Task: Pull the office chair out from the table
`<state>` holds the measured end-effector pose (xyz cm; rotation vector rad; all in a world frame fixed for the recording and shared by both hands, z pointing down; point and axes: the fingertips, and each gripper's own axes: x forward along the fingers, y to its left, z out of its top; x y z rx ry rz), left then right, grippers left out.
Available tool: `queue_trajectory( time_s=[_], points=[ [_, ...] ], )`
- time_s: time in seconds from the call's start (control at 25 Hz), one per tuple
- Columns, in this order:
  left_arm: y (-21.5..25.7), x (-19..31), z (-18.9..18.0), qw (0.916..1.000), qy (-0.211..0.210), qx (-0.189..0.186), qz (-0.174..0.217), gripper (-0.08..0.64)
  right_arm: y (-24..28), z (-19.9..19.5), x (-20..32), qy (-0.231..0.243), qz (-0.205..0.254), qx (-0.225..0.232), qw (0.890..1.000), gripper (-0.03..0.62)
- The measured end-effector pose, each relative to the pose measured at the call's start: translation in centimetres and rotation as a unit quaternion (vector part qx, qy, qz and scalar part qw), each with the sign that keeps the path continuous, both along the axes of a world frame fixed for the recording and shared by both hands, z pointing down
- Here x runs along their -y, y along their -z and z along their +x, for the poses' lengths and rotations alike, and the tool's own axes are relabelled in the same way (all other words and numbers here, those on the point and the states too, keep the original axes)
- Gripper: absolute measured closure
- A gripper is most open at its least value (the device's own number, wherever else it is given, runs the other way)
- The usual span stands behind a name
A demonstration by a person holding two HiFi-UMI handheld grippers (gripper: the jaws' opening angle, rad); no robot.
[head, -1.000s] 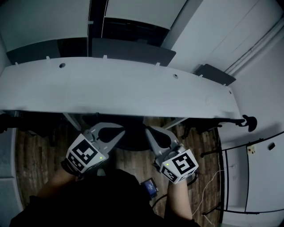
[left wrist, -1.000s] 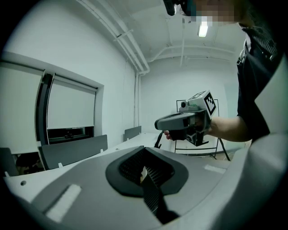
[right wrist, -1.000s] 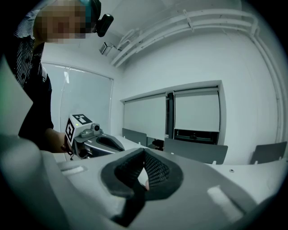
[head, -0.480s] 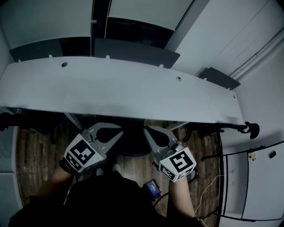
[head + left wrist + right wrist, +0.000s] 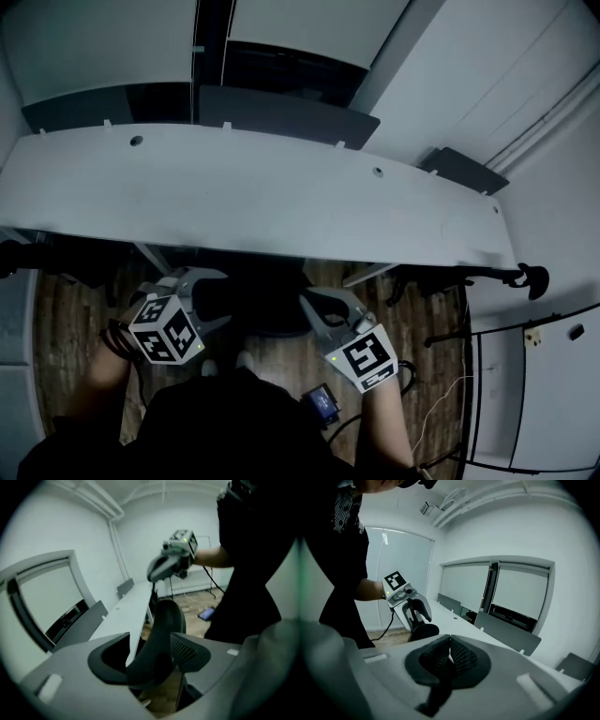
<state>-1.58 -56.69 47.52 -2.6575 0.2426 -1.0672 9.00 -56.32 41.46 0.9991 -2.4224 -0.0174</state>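
A dark office chair [image 5: 267, 302] is tucked under the long white table [image 5: 281, 197], only its back showing at the table's near edge. My left gripper [image 5: 218, 298] is at the chair's left side. In the left gripper view its jaws [image 5: 149, 652] are opening, and the curved top of the chair back [image 5: 161, 625] lies between them. My right gripper [image 5: 311, 302] hangs by the chair's right side, shut with nothing in it; its pads [image 5: 459, 657] meet. From there I see the left gripper [image 5: 415, 611] over the chair top [image 5: 424, 631].
Grey divider panels [image 5: 281, 111] stand along the table's far edge below a window. A small blue-lit device [image 5: 321, 401] and a cable lie on the wooden floor by my feet. A black stand [image 5: 487, 274] is at the right.
Both grippers have sunk towards the chair back. The left one has rolled and its jaws have opened around the chair's top edge. The right stays shut.
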Motion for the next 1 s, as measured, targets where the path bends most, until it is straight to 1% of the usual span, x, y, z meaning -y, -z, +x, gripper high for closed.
queue_trajectory(
  time_s=[0.04, 0.08, 0.12, 0.16, 0.28, 0.32, 0.44, 0.48, 0.56, 0.64, 0.72, 0.88, 1.0],
  points=[
    [-1.1, -0.5, -0.2, 0.9986, -0.024, 0.044, 0.018, 0.269, -0.1, -0.1, -0.2, 0.005, 0.005, -0.003, 1.0, 0.588],
    [-2.0, -0.7, -0.2, 0.9955, -0.042, 0.077, 0.035, 0.262, -0.5, -0.2, -0.4, 0.013, 0.004, -0.009, 1.0, 0.586],
    [-2.5, -0.8, -0.2, 0.9928, -0.053, 0.096, 0.047, 0.262, -1.1, -0.3, -0.7, 0.024, -0.001, -0.02, 1.0, 0.535],
    [-2.8, -0.9, -0.1, 0.9915, -0.058, 0.104, 0.053, 0.259, -1.8, -0.5, -1.0, 0.035, -0.006, -0.038, 0.999, 0.508],
    [-3.3, -0.8, 0.0, 0.9907, -0.056, 0.111, 0.055, 0.227, -3.7, -1.0, -1.9, 0.059, -0.018, -0.097, 0.993, 0.449],
    [-3.4, -0.9, 0.0, 0.9904, -0.056, 0.114, 0.055, 0.21, -4.3, -1.2, -2.2, 0.068, -0.022, -0.11, 0.991, 0.425],
    [-3.6, -1.6, 0.1, 0.9884, -0.066, 0.123, 0.059, 0.207, -6.2, -1.7, -3.4, 0.098, -0.036, -0.14, 0.985, 0.379],
    [-3.7, -2.0, 0.0, 0.9876, -0.073, 0.127, 0.058, 0.204, -6.9, -1.9, -3.8, 0.109, -0.042, -0.151, 0.982, 0.364],
    [-4.2, -2.7, -0.2, 0.9857, -0.083, 0.136, 0.055, 0.17, -8.2, -2.1, -4.6, 0.131, -0.053, -0.177, 0.974, 0.328],
    [-5.3, -2.9, -0.3, 0.9812, -0.092, 0.156, 0.066, 0.162, -9.6, -2.3, -5.1, 0.151, -0.06, -0.203, 0.966, 0.299],
    [-6.8, -3.0, 0.0, 0.977, -0.105, 0.171, 0.072, 0.158, -11.0, -2.5, -5.4, 0.164, -0.066, -0.225, 0.958, 0.282],
    [-8.7, -2.8, 1.4, 0.9763, -0.109, 0.174, 0.07, 0.164, -13.7, -2.7, -5.0, 0.173, -0.077, -0.26, 0.947, 0.272],
    [-9.5, -2.2, 1.7, 0.9731, -0.108, 0.185, 0.086, 0.17, -14.7, -3.2, -4.4, 0.179, -0.079, -0.276, 0.941, 0.272]
  ],
)
